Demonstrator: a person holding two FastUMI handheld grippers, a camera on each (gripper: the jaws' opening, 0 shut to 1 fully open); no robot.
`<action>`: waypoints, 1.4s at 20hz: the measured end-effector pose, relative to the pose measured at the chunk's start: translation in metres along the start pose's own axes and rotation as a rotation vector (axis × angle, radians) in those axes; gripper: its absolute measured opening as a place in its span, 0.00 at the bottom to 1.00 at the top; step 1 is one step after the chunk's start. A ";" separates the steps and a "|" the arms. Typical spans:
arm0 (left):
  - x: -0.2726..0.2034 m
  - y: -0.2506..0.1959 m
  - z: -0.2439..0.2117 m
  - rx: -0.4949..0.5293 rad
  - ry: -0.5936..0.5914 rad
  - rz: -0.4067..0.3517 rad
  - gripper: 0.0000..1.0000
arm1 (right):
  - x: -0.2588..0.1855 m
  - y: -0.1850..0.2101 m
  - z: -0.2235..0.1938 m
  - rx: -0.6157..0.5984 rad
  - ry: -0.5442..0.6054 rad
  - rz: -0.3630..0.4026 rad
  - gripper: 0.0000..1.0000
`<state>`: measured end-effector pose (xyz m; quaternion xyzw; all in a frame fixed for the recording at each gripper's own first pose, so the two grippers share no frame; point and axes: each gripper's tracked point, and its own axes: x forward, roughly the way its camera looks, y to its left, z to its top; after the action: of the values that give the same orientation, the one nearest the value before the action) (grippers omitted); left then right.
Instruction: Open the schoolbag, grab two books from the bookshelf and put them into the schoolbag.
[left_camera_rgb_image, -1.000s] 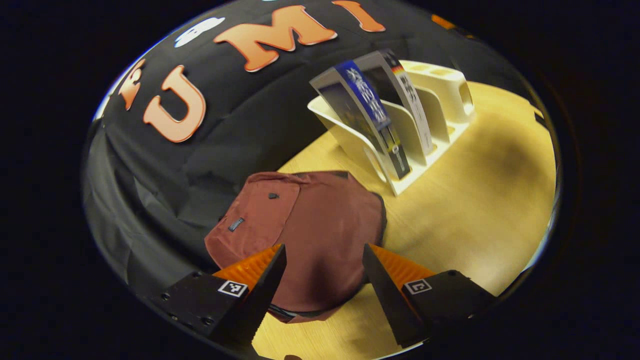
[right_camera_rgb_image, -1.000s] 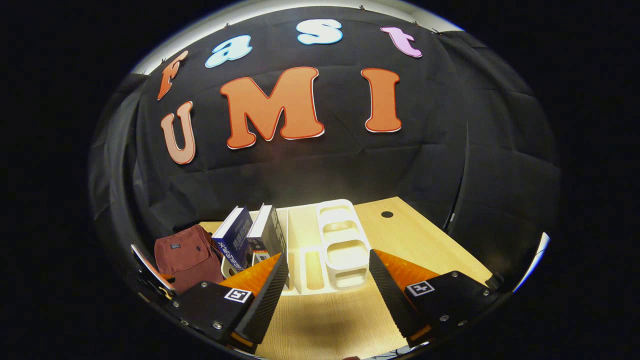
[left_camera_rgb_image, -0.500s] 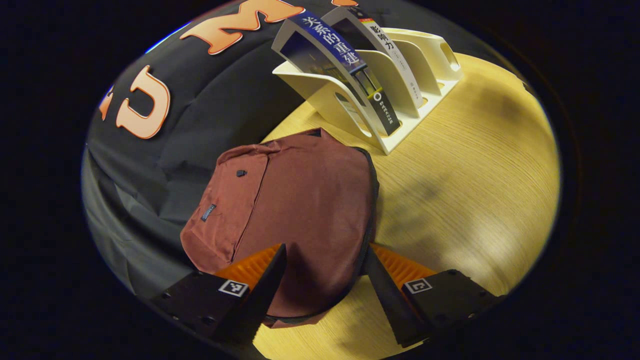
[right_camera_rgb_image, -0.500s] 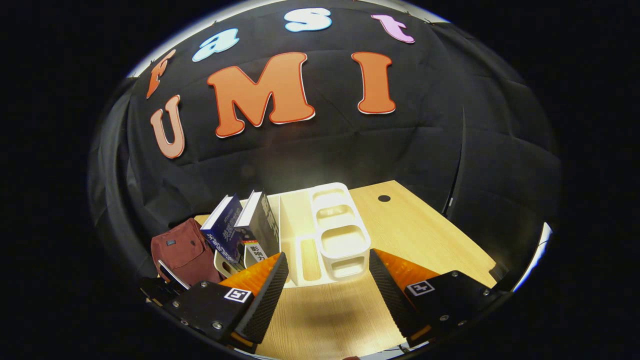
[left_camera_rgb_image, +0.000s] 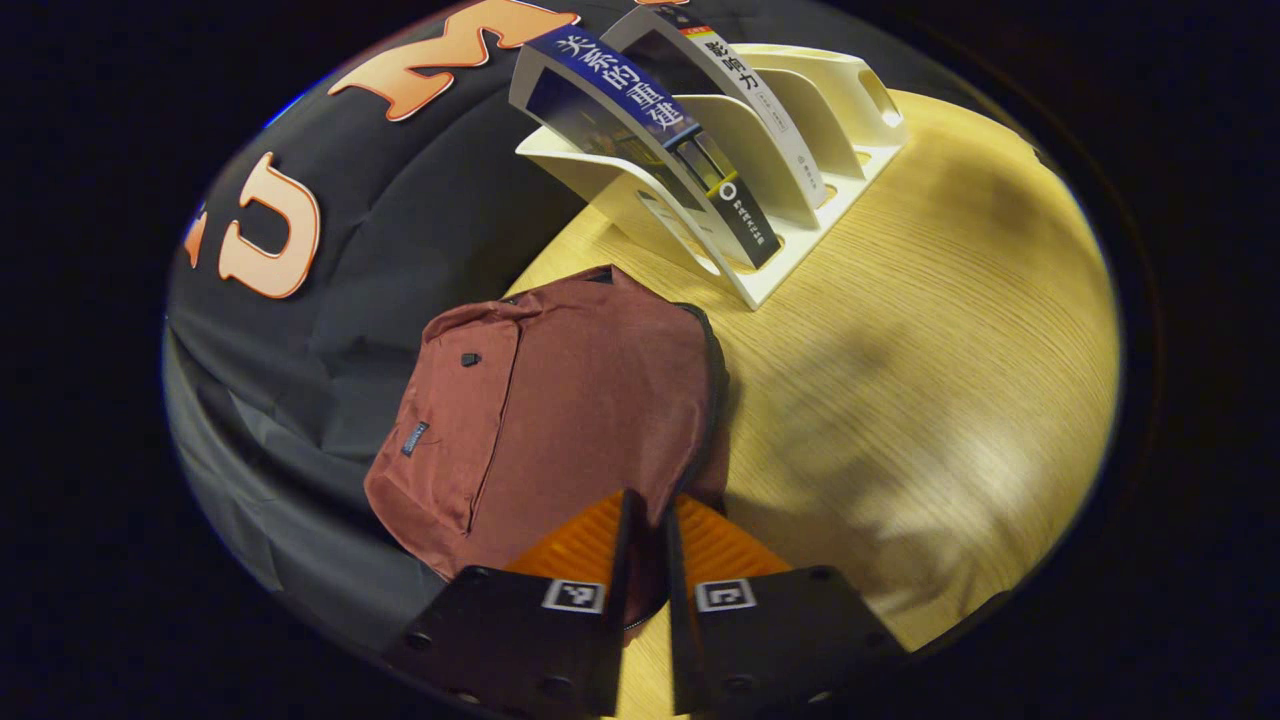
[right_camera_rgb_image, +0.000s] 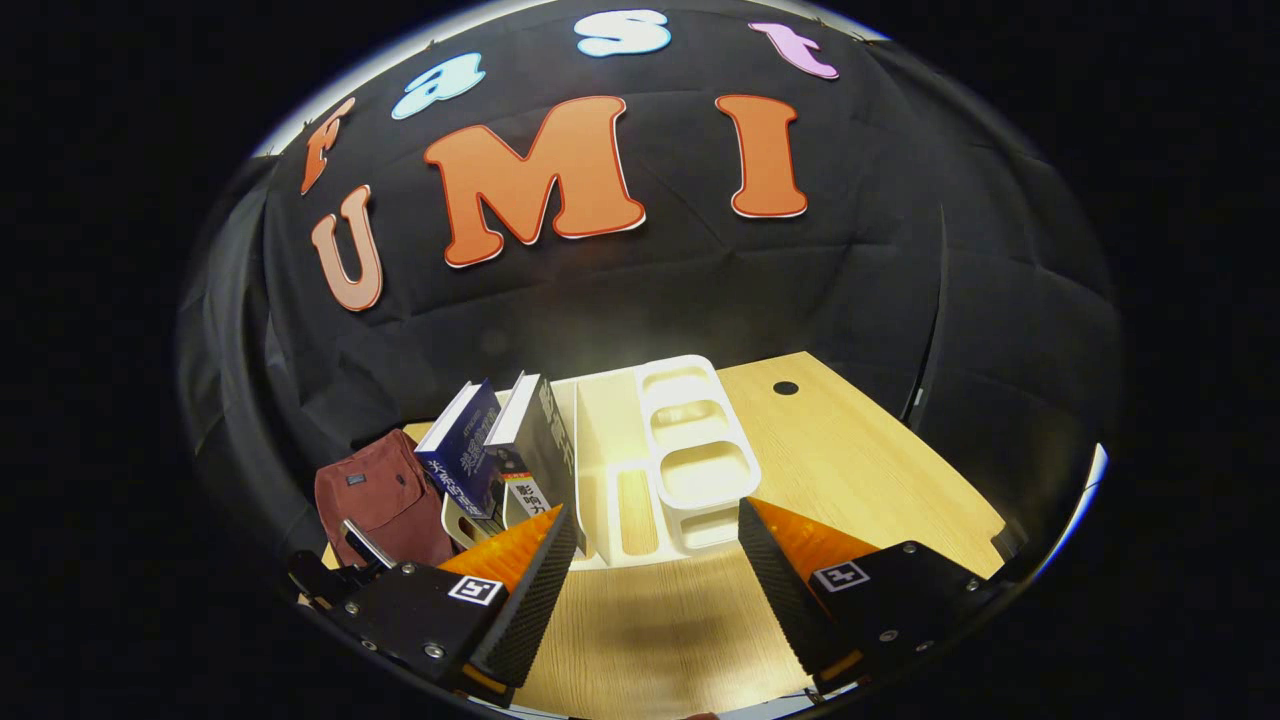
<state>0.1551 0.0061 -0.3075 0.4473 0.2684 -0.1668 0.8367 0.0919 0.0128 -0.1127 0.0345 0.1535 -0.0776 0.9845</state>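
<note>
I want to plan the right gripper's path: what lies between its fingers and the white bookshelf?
In the right gripper view, only bare wooden table lies between the open right gripper and the bookshelf.

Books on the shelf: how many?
2. A blue book sits in the shelf's end slot nearest the bag; a black-and-white book leans in the next slot.

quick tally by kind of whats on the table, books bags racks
books: 2, a blue-spined book and a white-spined book, both leaning in the rack
schoolbag: 1, dark red
bookshelf rack: 1, cream
total: 4
</note>
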 end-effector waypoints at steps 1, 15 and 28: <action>0.003 0.001 0.001 -0.003 0.012 -0.009 0.11 | -0.001 0.000 0.000 0.002 0.000 0.004 0.97; -0.043 0.044 0.020 -0.053 0.060 -0.476 0.01 | 0.001 0.034 0.022 0.105 -0.023 0.045 0.96; -0.072 0.207 0.077 0.059 0.035 -0.584 0.00 | -0.013 0.077 0.030 0.101 -0.029 0.001 0.97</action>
<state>0.2279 0.0568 -0.0927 0.3781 0.3954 -0.4007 0.7350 0.1015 0.0873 -0.0765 0.0829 0.1349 -0.0850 0.9837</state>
